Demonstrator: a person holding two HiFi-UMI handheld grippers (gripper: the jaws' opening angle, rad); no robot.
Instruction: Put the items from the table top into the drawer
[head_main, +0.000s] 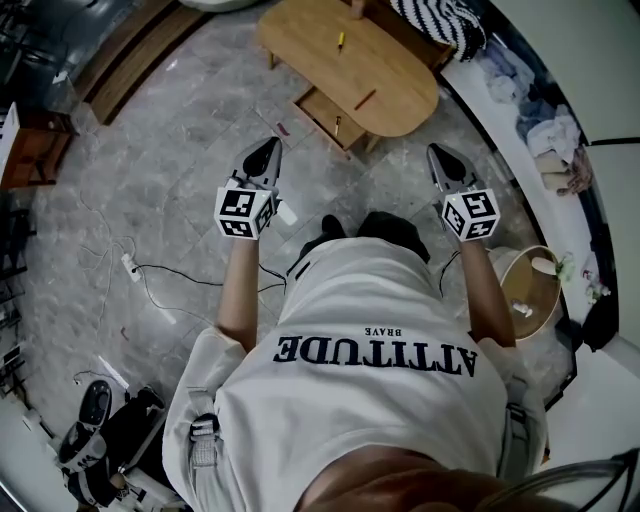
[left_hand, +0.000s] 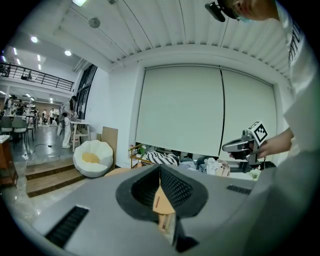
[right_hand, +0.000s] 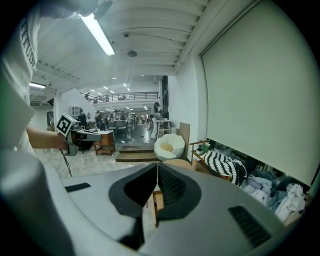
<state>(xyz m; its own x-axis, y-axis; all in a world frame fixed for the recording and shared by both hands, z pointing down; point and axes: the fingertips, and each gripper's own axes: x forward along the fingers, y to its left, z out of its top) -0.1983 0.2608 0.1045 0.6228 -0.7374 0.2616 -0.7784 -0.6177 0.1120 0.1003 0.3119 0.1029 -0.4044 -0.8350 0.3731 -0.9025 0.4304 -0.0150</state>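
An oval wooden table (head_main: 400, 95) stands ahead of me in the head view. On it lie a small yellow item (head_main: 340, 40) and a reddish pen (head_main: 365, 98). Its drawer (head_main: 322, 108) is pulled open toward me, with a small item (head_main: 337, 125) inside. My left gripper (head_main: 271, 147) and right gripper (head_main: 437, 151) are held out side by side, short of the table, both shut and empty. In the left gripper view the left gripper (left_hand: 160, 169) shows its jaws meeting, and in the right gripper view the right gripper (right_hand: 157, 167) does too.
Cables and a power strip (head_main: 130, 265) lie on the marble floor at the left. A round wooden basket (head_main: 545, 300) stands at my right. A striped cushion (head_main: 440, 15) and a clothes pile (head_main: 545, 135) line the far wall. A white beanbag (left_hand: 92, 157) sits beyond wooden steps (head_main: 130, 60).
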